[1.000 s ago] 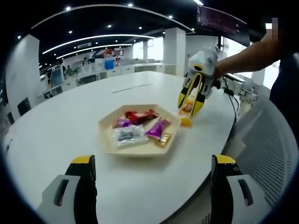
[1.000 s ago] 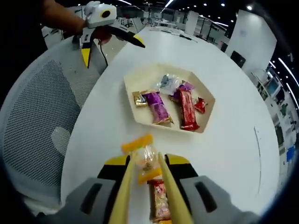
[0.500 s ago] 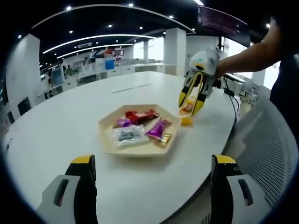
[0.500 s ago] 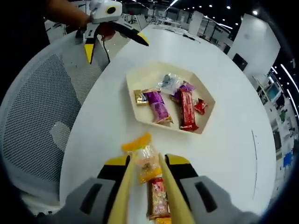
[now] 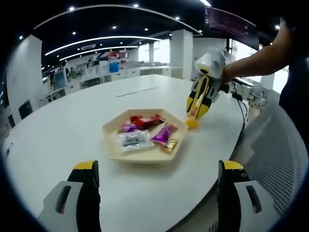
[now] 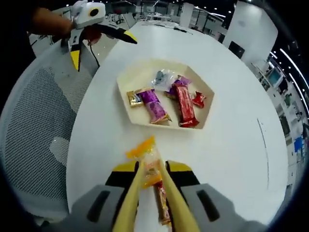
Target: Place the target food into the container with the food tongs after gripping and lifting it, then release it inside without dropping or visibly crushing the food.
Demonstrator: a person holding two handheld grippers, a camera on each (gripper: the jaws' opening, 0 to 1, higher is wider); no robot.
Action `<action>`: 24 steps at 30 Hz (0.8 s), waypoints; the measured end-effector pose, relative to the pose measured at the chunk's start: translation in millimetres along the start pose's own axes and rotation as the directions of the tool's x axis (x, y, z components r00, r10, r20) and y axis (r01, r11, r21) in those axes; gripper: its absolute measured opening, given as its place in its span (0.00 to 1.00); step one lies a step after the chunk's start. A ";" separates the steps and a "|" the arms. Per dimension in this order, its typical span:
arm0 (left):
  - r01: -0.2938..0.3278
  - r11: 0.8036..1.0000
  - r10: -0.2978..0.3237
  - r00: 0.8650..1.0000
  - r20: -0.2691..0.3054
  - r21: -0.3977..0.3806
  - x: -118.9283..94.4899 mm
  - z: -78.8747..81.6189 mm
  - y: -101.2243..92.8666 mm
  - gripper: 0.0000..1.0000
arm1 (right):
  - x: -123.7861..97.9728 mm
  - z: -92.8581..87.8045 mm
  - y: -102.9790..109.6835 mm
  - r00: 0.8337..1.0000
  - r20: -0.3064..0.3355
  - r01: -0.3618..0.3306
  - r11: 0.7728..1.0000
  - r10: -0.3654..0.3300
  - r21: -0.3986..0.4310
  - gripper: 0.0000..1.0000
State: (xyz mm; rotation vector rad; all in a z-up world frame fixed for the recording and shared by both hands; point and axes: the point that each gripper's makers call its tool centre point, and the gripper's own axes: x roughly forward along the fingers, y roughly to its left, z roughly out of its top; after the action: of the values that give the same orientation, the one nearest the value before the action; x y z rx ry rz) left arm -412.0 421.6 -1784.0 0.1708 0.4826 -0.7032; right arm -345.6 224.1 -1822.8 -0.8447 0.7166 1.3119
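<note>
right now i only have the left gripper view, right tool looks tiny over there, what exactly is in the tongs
observer: The right tool squeezes the tongs onto a clear-wrapped sweet with orange ends; one end sticks out past the tips.
operator: is it off the table
observer: Cannot tell from the right gripper view. A second, reddish packet lies on the table under the tongs.
operator: room in the tray?
observer: Yes, the tray has bare floor in the corner nearest your left tool.
</note>
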 end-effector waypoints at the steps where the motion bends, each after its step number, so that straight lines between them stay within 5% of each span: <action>1: 0.001 1.000 -0.001 1.000 -0.001 -0.001 0.0 -0.2 -0.3 0.99 | -1.0 -1.1 -0.5 1.000 -0.002 0.004 1.000 -0.004 0.021 0.20; 7: 0.003 1.000 -0.003 1.000 -0.002 0.002 0.2 -0.5 -0.2 0.99 | -6.9 -0.1 -7.8 0.999 0.030 0.026 0.994 -0.029 0.109 0.20; 18: 0.009 1.000 -0.009 1.000 -0.002 0.004 0.4 -0.3 -1.9 0.99 | -20.1 1.9 -19.8 0.998 0.035 0.045 0.988 -0.051 0.145 0.20; 24: 0.007 1.000 -0.007 1.000 0.006 0.005 0.4 1.2 -1.0 1.00 | -29.6 17.2 -27.9 0.995 0.072 0.053 0.986 -0.065 0.160 0.20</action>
State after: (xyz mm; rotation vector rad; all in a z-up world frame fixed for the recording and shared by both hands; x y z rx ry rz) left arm -412.0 420.2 -1783.2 0.1723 0.4762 -0.7114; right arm -322.2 221.9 -1785.4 -0.6788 0.7192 1.2114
